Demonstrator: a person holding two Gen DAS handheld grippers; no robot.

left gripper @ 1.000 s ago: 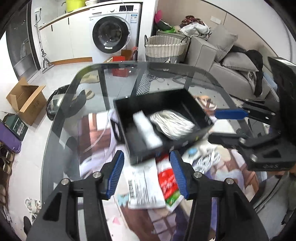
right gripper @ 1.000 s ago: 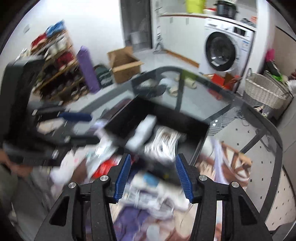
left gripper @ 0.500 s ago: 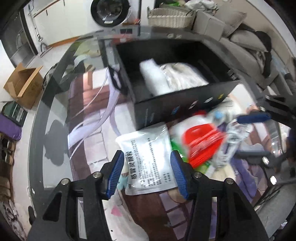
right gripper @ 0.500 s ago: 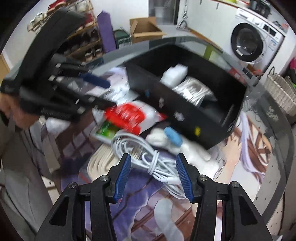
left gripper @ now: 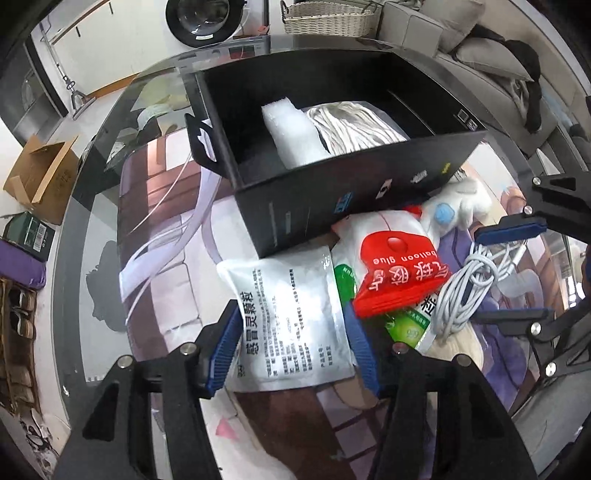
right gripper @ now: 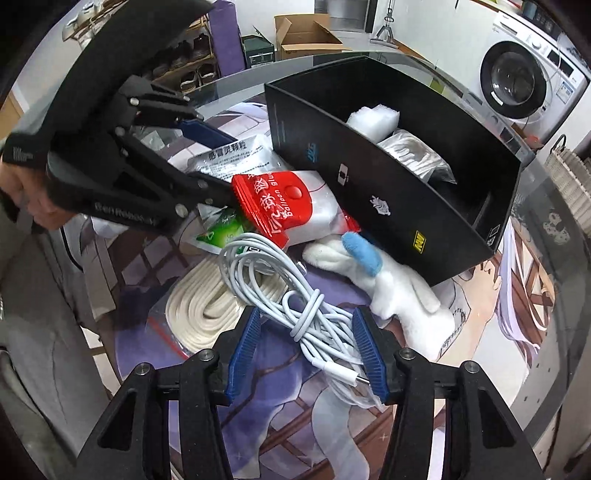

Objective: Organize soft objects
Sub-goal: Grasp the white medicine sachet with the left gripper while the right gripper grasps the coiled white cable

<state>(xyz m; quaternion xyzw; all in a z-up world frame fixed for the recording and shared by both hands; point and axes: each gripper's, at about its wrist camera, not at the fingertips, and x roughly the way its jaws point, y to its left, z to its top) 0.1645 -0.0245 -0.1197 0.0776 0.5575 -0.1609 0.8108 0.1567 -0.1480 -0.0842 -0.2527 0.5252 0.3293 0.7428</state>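
A silver pouch lies flat on the mat in front of the black box. My left gripper points down over it; its jaws are opening and straddle the pouch's near end. In the right wrist view a white cable bundle lies between the pads of my right gripper, which stands open around it. A red balloon-glue packet, a green packet and a white plush are piled against the box. Inside the box are a white foam block and bagged white rope.
A bagged cream rope coil lies left of the cable. The printed mat covers the glass table. A washing machine, wicker basket, sofa and cardboard box stand around the table.
Both grippers sank toward the table and tipped downward. The left now straddles the silver pouch with slightly wider jaws; the right now straddles the cable bundle.
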